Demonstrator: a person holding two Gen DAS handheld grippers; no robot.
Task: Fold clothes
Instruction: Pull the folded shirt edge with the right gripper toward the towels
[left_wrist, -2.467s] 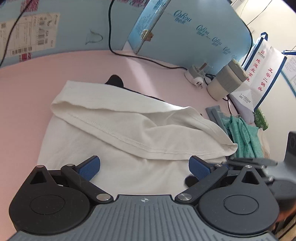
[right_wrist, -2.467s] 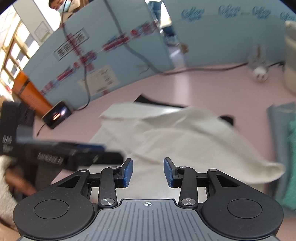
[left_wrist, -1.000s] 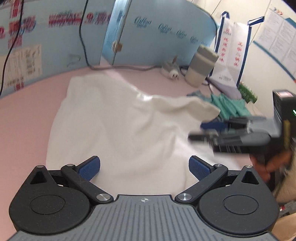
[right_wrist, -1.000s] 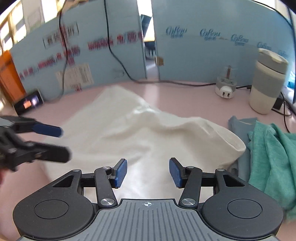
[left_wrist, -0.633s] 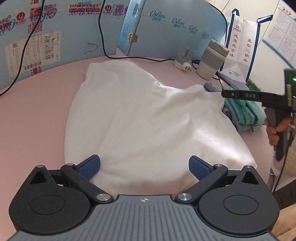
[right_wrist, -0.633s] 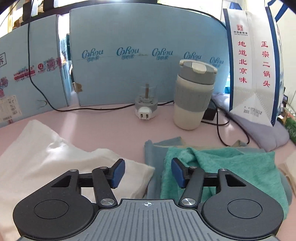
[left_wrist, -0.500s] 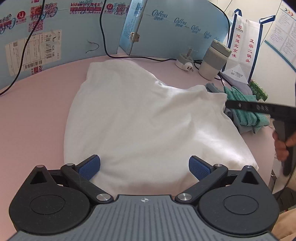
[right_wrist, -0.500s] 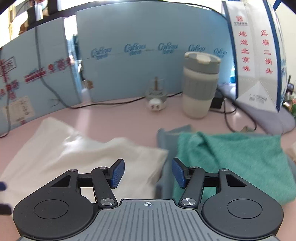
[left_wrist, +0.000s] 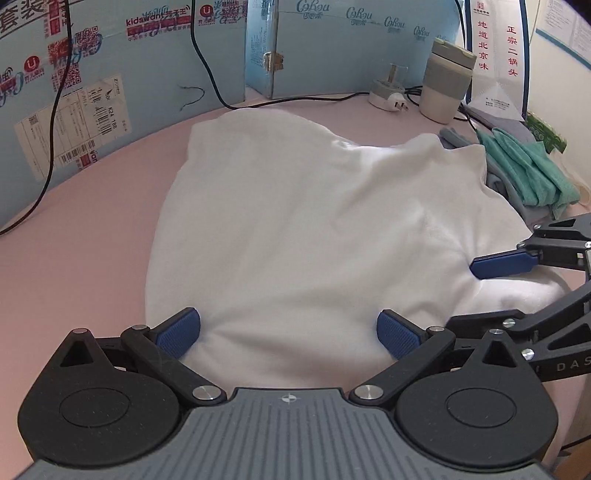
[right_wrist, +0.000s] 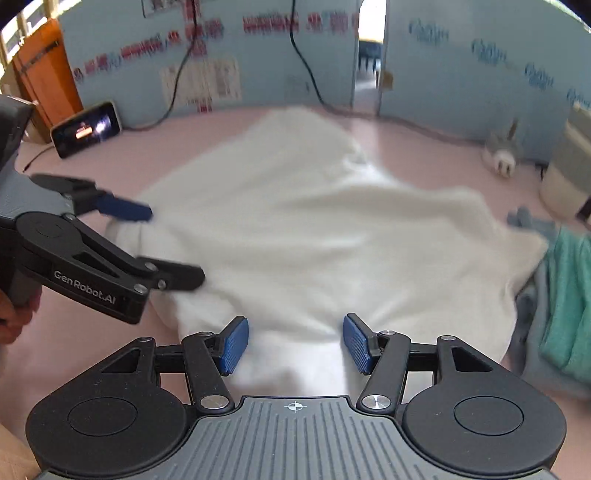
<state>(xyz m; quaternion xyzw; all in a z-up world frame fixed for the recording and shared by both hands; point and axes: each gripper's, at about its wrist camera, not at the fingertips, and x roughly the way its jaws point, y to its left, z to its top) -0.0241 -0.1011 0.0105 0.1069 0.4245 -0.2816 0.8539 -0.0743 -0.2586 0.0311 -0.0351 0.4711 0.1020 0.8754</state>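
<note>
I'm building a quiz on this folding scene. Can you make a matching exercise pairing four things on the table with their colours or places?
Things:
1. garment
2. cloth pile
3. tumbler
4. phone

Descriptions:
A. teal, at the garment's right edge
B. lit screen, propped at the far left by the blue boards
C. white, spread on the pink table
D. cream and grey, standing near a plug adapter

Pairs: 1-C, 2-A, 3-D, 4-B

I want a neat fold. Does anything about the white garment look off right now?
The white garment lies rumpled rather than flat, and its far right corner overlaps the green cloth pile beside it.
</note>
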